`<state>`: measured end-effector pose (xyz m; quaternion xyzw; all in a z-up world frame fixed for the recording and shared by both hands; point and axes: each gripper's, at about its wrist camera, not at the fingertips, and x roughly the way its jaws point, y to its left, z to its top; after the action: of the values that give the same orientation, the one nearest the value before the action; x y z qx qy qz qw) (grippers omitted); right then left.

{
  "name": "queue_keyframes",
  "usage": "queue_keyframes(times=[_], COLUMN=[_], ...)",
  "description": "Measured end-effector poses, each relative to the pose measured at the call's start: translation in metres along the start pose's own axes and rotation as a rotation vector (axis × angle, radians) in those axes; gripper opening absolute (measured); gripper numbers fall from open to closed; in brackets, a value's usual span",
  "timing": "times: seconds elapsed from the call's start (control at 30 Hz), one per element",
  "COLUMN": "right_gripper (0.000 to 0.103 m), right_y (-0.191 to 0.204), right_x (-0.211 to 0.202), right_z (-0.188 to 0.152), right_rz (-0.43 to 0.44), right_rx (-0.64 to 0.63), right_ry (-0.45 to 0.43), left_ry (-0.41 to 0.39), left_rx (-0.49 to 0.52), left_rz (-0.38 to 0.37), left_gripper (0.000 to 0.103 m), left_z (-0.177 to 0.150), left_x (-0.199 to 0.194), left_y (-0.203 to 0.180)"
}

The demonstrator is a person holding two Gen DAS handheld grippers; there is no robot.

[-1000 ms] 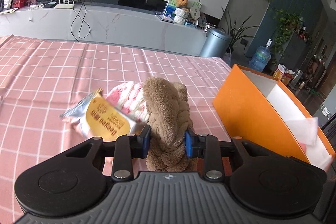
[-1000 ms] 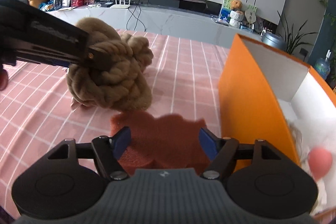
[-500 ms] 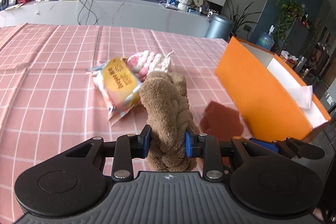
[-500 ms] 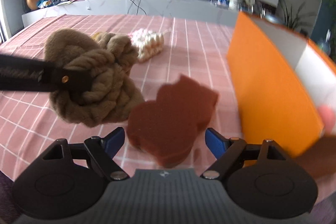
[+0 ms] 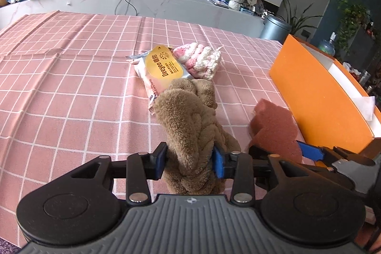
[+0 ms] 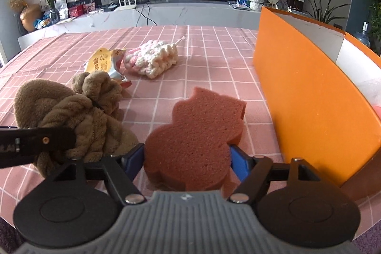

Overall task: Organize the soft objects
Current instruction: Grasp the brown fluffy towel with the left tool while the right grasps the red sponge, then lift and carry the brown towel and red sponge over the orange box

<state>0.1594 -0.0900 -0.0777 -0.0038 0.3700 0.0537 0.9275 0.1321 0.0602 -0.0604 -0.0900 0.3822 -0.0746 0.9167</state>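
Pink checked tablecloth (image 5: 71,77) across the whole table, flat and bare over its left and far stretches, with wide free room there. Orange box (image 6: 307,97) at the right side, open-topped, white inside, its tall near wall standing close beside the sponge; white paper (image 5: 365,106) lying within, the rest of the interior hidden behind the wall. Narrow strip of cloth between box wall and sponge.

Brown braided plush (image 5: 190,125) between the pads of the left gripper (image 5: 189,162), jaws just widened but both pads seemingly touching the fur, the far end of the plush resting low by the cloth, overlapping the snack packet's near corner. Reddish-brown gourd-shaped sponge (image 6: 200,137) flat on the cloth, between the blue pads of the right gripper (image 6: 187,162), jaws having just closed in, both pads at the sponge's flanks; firm pressing hard to tell.

Pink-and-white crocheted bundle (image 6: 152,58) farther back, mid-table, touching the yellow snack packet (image 5: 162,69) on its left. Both well apart from the box, open cloth between.
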Motion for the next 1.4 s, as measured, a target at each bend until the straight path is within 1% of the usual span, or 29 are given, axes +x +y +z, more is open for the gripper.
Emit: queue_keyframes(times=[0.03, 0.1, 0.23, 0.3, 0.4, 0.43, 0.5, 0.53, 0.57, 0.6, 0.67, 0.7, 0.73, 0.77, 0.87, 0.93, 1.0, 1.23, 1.4], right_gripper=[0.072, 0.07, 0.07, 0.07, 0.072, 0.073, 0.077, 0.079, 0.084, 0.086, 0.086, 0.086, 0.086, 0.086, 0.085, 0.082, 0.077, 0.071, 0.068], right_y=[-0.001, -0.001, -0.003, -0.002, 0.002, 0.003, 0.006, 0.007, 0.009, 0.01, 0.012, 0.013, 0.013, 0.013, 0.015, 0.017, 0.018, 0.019, 0.018], right_x=[-0.001, -0.005, -0.019, -0.024, -0.027, -0.028, -0.031, -0.032, -0.034, -0.035, -0.035, -0.035, -0.034, -0.033, -0.032, -0.032, -0.031, -0.031, -0.033], right_z=[-0.001, -0.004, -0.014, -0.019, -0.022, -0.022, -0.023, -0.022, -0.022, -0.021, -0.021, -0.02, -0.02, -0.019, -0.019, -0.02, -0.021, -0.025, -0.025], right_rz=[0.004, 0.02, 0.096, 0.127, 0.158, 0.155, 0.142, 0.135, 0.128, 0.122, 0.112, 0.108, 0.104, 0.099, 0.09, 0.083, 0.08, 0.08, 0.089], right_rx=[-0.008, -0.029, -0.07, -0.096, -0.123, -0.129, -0.133, -0.133, -0.133, -0.13, -0.125, -0.124, -0.12, -0.114, -0.109, -0.123, -0.129, -0.139, -0.146], right_ry=[-0.001, -0.001, 0.007, 0.006, 0.007, 0.007, 0.0, -0.006, -0.012, -0.018, -0.015, -0.01, -0.005, -0.001, 0.002, -0.003, -0.001, -0.013, -0.018], left_ry=[-0.008, -0.016, -0.003, -0.01, 0.009, 0.019, 0.039, 0.04, 0.038, 0.037, 0.036, 0.038, 0.039, 0.037, 0.042, 0.044, 0.044, 0.008, -0.02], left_rx=[-0.002, -0.011, -0.026, -0.024, -0.041, -0.052, -0.079, -0.087, -0.091, -0.096, -0.106, -0.103, -0.098, -0.094, -0.097, -0.091, -0.089, -0.056, -0.057], left_rz=[0.007, 0.019, 0.046, 0.058, 0.054, 0.06, 0.075, 0.073, 0.074, 0.077, 0.084, 0.087, 0.085, 0.078, 0.077, 0.07, 0.065, 0.043, 0.029], left_gripper=[0.063, 0.07, 0.07, 0.071, 0.075, 0.079, 0.082, 0.082, 0.082, 0.082, 0.082, 0.08, 0.076, 0.073, 0.07, 0.064, 0.063, 0.049, 0.047], left_z=[-0.001, -0.001, -0.003, -0.006, -0.008, -0.009, -0.01, -0.011, -0.011, -0.012, -0.011, -0.011, -0.01, -0.01, -0.009, -0.009, -0.009, -0.011, -0.009], left_x=[0.0, 0.002, 0.005, 0.004, 0.005, 0.006, 0.009, 0.009, 0.01, 0.01, 0.011, 0.012, 0.012, 0.013, 0.016, 0.017, 0.017, 0.013, 0.005], left_y=[0.0, 0.0, 0.003, 0.002, 0.003, 0.004, 0.005, 0.006, 0.005, 0.005, 0.004, 0.002, 0.001, 0.0, -0.003, -0.004, -0.005, -0.009, -0.01])
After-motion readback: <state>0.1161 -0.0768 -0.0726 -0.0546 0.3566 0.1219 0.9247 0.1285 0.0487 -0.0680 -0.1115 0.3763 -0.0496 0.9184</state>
